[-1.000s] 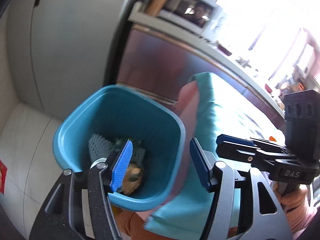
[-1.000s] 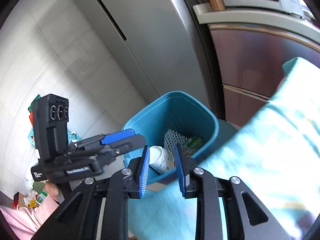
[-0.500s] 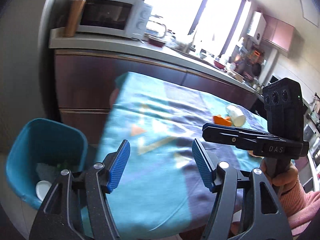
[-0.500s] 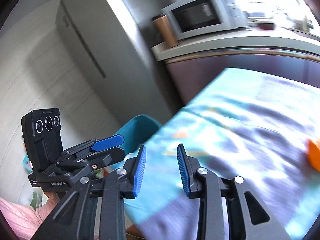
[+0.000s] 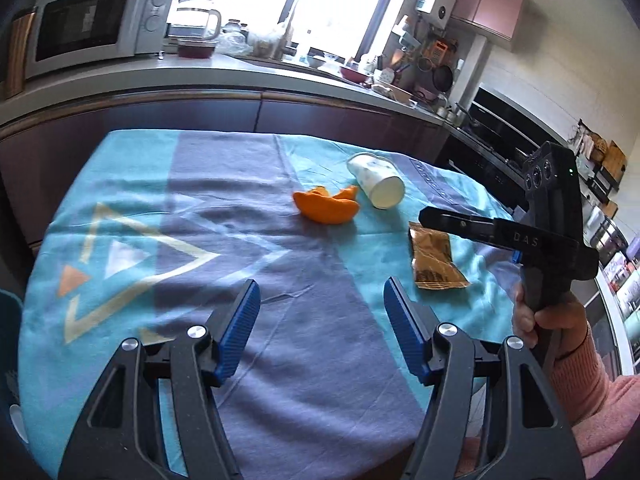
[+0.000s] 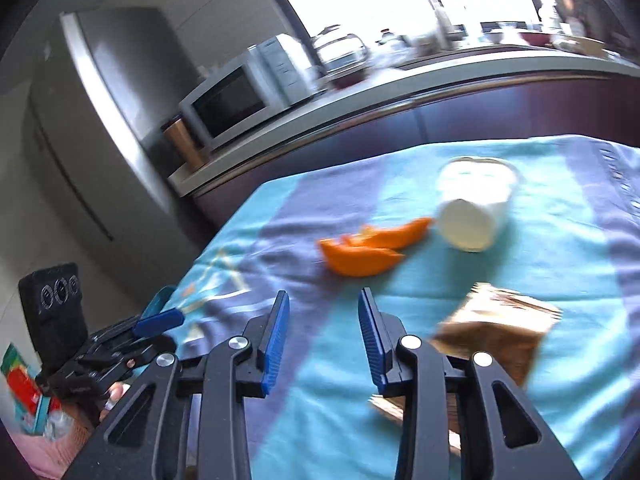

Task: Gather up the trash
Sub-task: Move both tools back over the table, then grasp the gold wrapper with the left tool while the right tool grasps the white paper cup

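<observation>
On the blue patterned tablecloth [image 5: 168, 208] lie orange peel [image 5: 326, 208], a tipped white paper cup [image 5: 378, 184] and a brown foil wrapper [image 5: 434, 260]. My left gripper [image 5: 320, 312] is open and empty over the near middle of the cloth. My right gripper [image 6: 323, 328] is open and empty, just short of the orange peel [image 6: 364, 250], with the cup [image 6: 472, 208] beyond and the wrapper [image 6: 496, 332] to its right. The right gripper's body [image 5: 552, 224] shows at the right of the left wrist view.
A dark kitchen counter [image 5: 240, 80] with a microwave [image 5: 92, 28] and a kettle [image 5: 196, 16] runs behind the table. A grey fridge [image 6: 92, 128] stands at the left. The blue bin's rim [image 5: 10, 308] shows at the far left edge.
Both grippers have swung away from the blue bin and now face the table. The right gripper let a white cup go into the bin and has opened wider.
</observation>
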### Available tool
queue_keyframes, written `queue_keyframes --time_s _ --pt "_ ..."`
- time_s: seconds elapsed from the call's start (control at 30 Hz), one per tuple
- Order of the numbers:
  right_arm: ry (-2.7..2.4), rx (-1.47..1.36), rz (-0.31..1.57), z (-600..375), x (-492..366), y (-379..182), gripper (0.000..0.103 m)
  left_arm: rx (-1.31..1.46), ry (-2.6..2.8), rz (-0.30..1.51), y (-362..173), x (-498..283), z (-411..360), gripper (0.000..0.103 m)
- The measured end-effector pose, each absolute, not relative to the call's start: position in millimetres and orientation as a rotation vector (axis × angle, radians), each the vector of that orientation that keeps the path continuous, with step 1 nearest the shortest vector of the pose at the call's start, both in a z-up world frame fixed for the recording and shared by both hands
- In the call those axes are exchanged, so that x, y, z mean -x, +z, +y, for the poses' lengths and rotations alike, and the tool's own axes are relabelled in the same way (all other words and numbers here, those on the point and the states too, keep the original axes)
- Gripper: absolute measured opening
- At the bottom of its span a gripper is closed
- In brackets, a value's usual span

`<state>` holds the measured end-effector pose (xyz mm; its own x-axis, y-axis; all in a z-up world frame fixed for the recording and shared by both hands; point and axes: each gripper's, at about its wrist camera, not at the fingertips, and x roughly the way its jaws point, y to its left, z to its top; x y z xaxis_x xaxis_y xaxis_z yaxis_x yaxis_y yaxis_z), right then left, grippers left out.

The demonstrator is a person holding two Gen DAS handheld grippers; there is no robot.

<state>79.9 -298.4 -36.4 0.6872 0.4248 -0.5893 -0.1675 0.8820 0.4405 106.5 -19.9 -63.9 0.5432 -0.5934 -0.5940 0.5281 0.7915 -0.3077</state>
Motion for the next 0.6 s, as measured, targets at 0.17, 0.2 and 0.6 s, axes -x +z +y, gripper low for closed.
queue_keyframes --time_s 0.17,0.2,0.6 --pt "0.258 -0.404 0.735 -339.5 -84.2 -44.6 0.037 0.074 -0.76 0.776 -69.6 -106.5 -66.1 0.063" --pt "0.252 -0.416 0.733 -345.3 -86.6 -46.2 0.04 0.07 -0.775 0.784 -71.0 -106.6 -74.8 0.063" --pt "0.263 -0.546 0.741 -383.1 -143.7 -57.0 0.06 -0.007 -0.848 0.873 -89.8 -123.2 -153.5 0.063"
